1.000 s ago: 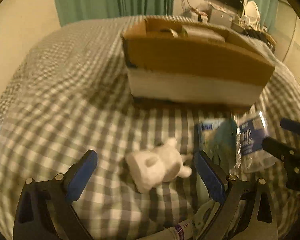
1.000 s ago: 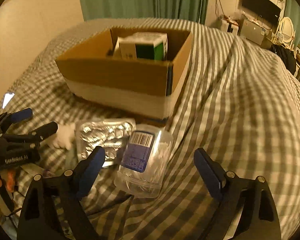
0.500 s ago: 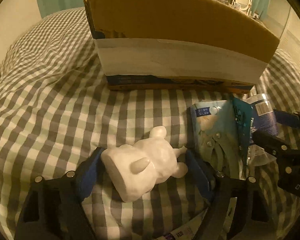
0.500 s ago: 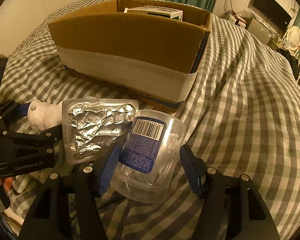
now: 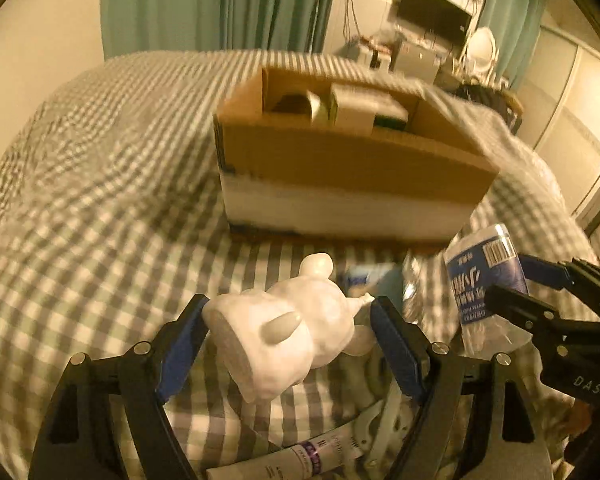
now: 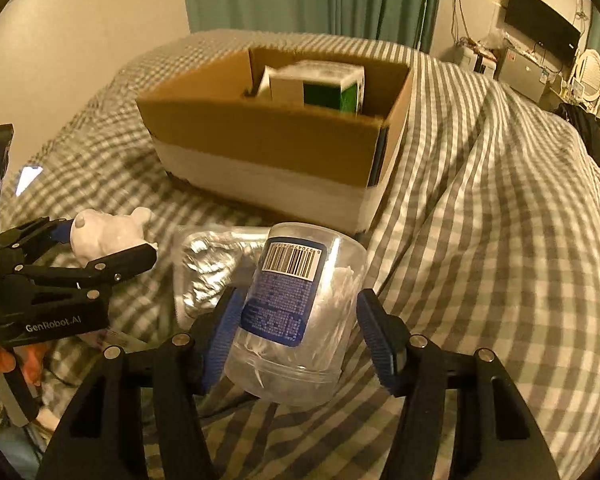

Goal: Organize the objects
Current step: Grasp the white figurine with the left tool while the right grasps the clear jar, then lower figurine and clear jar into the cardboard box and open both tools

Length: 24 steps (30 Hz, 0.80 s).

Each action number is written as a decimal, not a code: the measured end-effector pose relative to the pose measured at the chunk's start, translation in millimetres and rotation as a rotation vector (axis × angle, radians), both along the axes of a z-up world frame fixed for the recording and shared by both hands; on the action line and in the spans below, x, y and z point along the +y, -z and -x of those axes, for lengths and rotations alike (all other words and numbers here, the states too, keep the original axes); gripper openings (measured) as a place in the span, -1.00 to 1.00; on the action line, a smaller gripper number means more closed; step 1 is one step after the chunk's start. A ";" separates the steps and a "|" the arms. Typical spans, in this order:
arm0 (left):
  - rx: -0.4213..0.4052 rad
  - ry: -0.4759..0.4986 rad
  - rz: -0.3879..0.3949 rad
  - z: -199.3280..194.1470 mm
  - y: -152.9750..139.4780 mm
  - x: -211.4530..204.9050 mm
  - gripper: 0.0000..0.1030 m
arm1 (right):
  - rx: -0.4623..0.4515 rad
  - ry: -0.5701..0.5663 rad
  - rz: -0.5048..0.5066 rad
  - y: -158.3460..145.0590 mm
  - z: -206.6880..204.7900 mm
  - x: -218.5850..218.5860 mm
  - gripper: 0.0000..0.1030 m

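With my left gripper (image 5: pixel 288 340) clamped on the white toy bear (image 5: pixel 284 328) and my right gripper (image 6: pixel 296 336) pinching the clear plastic jar (image 6: pixel 296 312), both short of the cardboard box (image 6: pixel 276 140), the slick jar could slip.

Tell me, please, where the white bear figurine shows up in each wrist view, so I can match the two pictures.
Left wrist view: the white bear figurine sits low in the centre, clamped between the left gripper fingers.
Right wrist view: it appears at the far left edge, mid-height, held in the same gripper.
Shared landmark: the open cardboard box on the checked bedspread, beyond the figurine in both.
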State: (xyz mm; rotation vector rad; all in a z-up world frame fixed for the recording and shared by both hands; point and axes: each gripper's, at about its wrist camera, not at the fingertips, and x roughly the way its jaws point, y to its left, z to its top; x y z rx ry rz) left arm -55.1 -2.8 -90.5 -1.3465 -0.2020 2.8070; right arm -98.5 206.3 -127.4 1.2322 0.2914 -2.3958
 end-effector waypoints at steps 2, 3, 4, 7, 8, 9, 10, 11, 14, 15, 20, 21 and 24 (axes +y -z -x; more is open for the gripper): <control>0.046 -0.002 -0.007 5.6 -20.0 -4.4 0.62 | 0.034 -0.005 0.019 -16.1 3.6 -8.2 0.11; 0.064 -0.003 -0.014 16.5 -26.8 -15.6 0.62 | 0.052 -0.011 0.028 -24.3 2.5 -7.3 0.08; 0.083 -0.001 -0.020 17.0 -36.0 -16.0 0.62 | 0.077 -0.017 0.032 -35.1 1.0 -7.8 0.06; 0.107 0.010 -0.018 27.7 -47.9 -15.5 0.62 | 0.137 -0.029 0.023 -58.0 4.2 -15.2 -0.06; 0.108 0.009 -0.015 27.7 -47.6 -17.2 0.62 | 0.144 -0.033 0.019 -60.8 5.5 -16.4 -0.14; 0.098 0.013 -0.016 27.4 -44.6 -16.4 0.62 | 0.143 -0.037 0.015 -60.5 8.1 -17.3 -0.46; 0.080 0.016 -0.018 27.2 -38.3 -16.0 0.62 | 0.132 -0.040 0.007 -57.1 11.5 -19.9 -0.51; 0.061 0.016 -0.018 30.9 -30.5 -18.7 0.62 | 0.108 -0.042 -0.010 -49.7 14.4 -21.4 -0.51; -0.001 0.008 -0.015 31.9 -2.7 -17.9 0.62 | 0.031 -0.010 -0.037 -14.2 23.4 -17.6 -0.51; -0.014 0.005 -0.012 32.5 3.8 -17.1 0.62 | -0.009 -0.002 -0.031 -1.5 26.2 -16.3 -0.50; -0.060 0.003 -0.015 34.2 23.5 -15.4 0.62 | -0.082 0.013 -0.063 25.7 33.3 -16.8 0.13; -0.062 0.006 -0.012 33.9 24.5 -14.2 0.62 | -0.090 0.009 -0.073 29.3 36.4 -19.4 0.13; -0.061 0.011 -0.010 32.5 24.8 -13.3 0.62 | -0.115 0.015 -0.126 42.1 45.4 -27.0 0.20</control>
